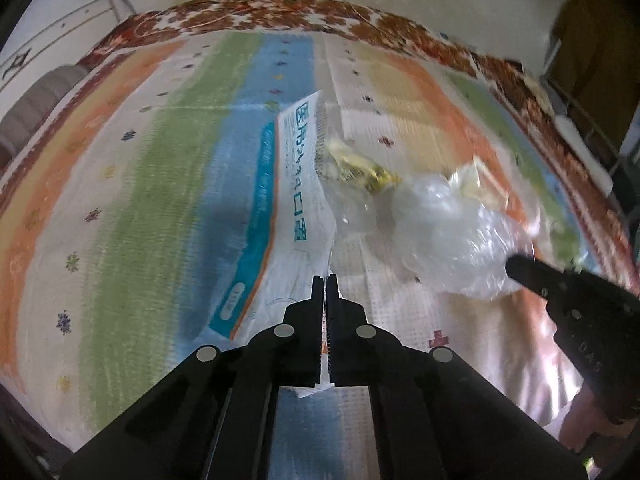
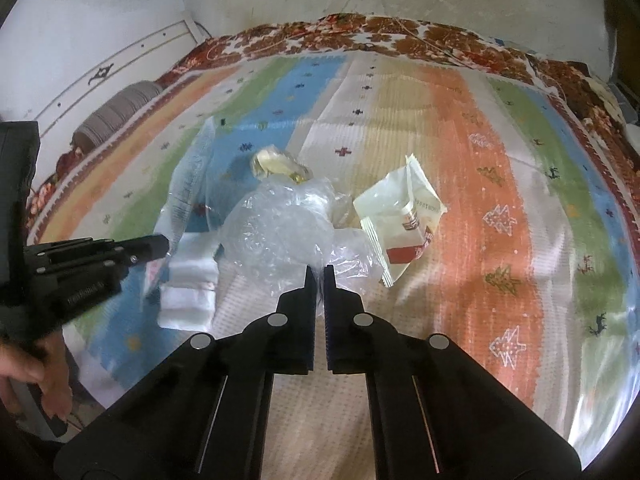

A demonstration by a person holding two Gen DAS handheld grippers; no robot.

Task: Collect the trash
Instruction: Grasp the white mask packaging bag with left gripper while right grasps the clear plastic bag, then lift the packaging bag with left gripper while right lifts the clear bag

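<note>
My left gripper has its jaws clamped on the near edge of the mask packet, whose long axis runs away from me. My right gripper has its jaws pinched on the clear plastic bag. A cream wrapper lies just right of them, on the bed's striped mat.

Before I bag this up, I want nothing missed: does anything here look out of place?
Yes: litter lies scattered on the striped cover: a crumpled clear bag, a yellow wrapper, a torn-open cream packet. A mask package hangs tilted, pinched in the left tool.
</note>
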